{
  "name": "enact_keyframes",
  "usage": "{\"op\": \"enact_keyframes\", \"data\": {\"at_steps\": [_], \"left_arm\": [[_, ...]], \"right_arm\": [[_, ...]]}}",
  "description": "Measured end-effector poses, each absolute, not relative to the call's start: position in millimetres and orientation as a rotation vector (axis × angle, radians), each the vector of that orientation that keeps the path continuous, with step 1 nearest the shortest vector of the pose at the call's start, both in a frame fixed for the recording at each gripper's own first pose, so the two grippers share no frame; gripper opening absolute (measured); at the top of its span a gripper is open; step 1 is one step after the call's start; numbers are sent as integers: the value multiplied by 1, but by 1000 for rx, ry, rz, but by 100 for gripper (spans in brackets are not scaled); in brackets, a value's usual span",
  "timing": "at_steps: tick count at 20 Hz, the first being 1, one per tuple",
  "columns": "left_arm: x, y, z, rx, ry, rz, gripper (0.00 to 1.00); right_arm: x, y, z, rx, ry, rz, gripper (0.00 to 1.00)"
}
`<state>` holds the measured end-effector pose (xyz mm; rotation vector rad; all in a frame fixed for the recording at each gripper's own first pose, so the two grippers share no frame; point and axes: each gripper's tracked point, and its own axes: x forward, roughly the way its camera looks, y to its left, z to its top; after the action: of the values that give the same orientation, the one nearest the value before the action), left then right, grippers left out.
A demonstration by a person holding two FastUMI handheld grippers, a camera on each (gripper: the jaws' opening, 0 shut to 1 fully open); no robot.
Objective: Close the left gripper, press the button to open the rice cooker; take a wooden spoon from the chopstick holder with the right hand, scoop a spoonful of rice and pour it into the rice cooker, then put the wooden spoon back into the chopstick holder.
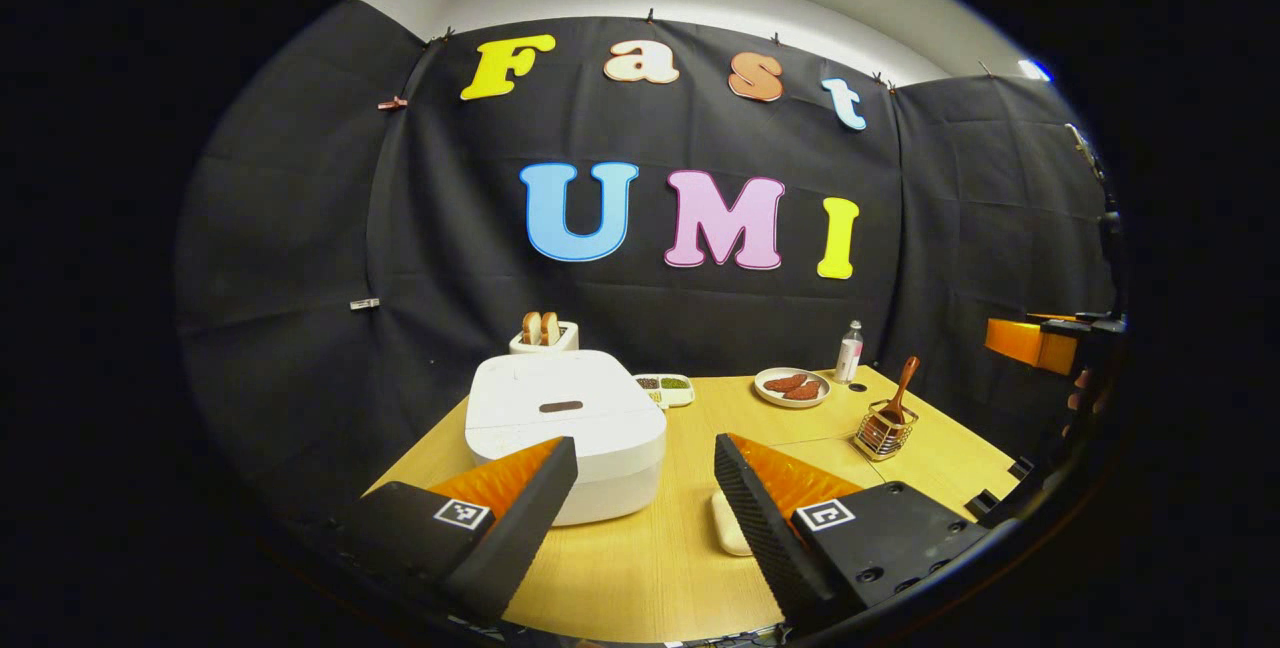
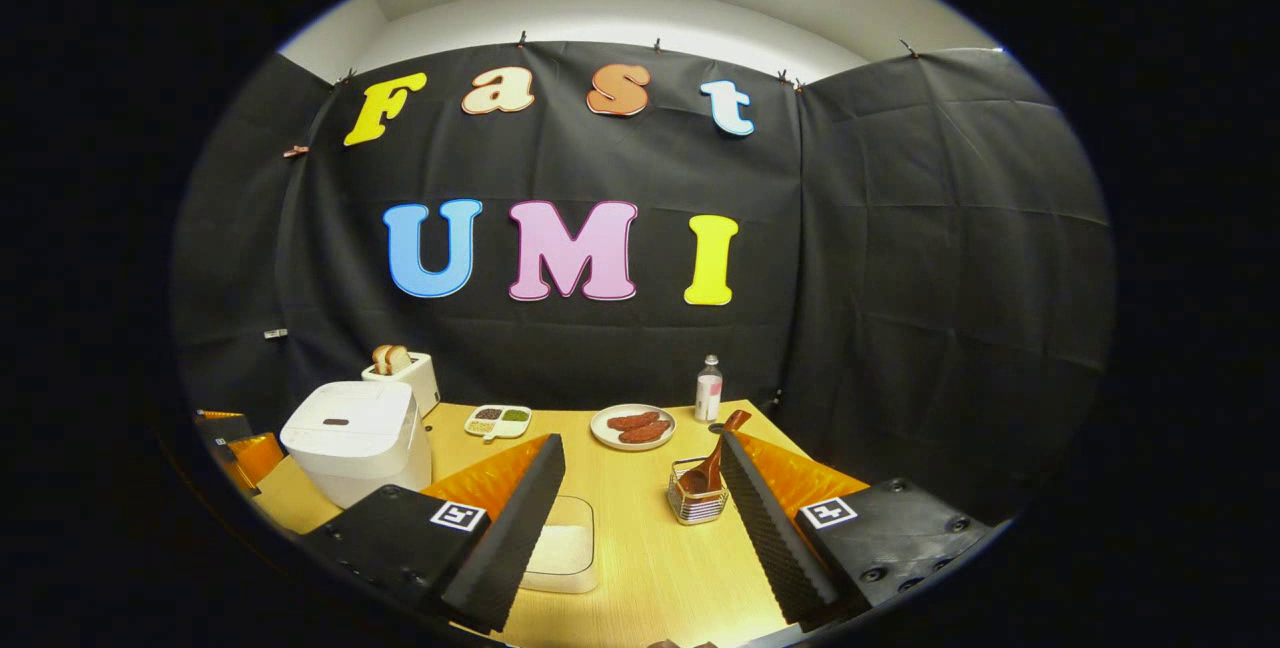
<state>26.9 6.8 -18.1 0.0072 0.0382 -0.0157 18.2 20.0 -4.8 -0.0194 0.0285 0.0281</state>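
A white rice cooker [image 1: 565,428] stands with its lid down just beyond my left gripper [image 1: 645,448], whose fingers are open and hold nothing. The dark button [image 1: 560,407] sits on the lid's front. A wooden spoon [image 1: 903,383] stands in the wire chopstick holder [image 1: 885,431] at the right. In the right gripper view, my right gripper [image 2: 640,443] is open and holds nothing. The holder [image 2: 697,503] with the spoon [image 2: 715,463] is close to its right finger. A white rice container [image 2: 562,543] lies by its left finger, with the rice cooker [image 2: 355,438] farther left.
Along the back of the wooden table [image 2: 640,568] are a toaster [image 2: 400,373] with bread, a small divided dish [image 2: 497,418], a plate of sausages [image 2: 632,426] and a bottle [image 2: 708,390]. The rice container's edge [image 1: 730,523] shows beside my left gripper's right finger.
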Motion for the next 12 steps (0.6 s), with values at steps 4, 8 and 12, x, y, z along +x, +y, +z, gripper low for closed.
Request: {"op": "enact_keyframes", "data": {"at_steps": [4, 8, 12], "left_arm": [[48, 21, 1, 7, 28, 13, 94], [77, 39, 19, 23, 25, 22, 75], [106, 62, 32, 18, 38, 62, 51]], "right_arm": [[28, 12, -17, -16, 62, 15, 98], [34, 1, -5, 2, 14, -5, 98], [44, -1, -12, -2, 25, 9, 98]]}}
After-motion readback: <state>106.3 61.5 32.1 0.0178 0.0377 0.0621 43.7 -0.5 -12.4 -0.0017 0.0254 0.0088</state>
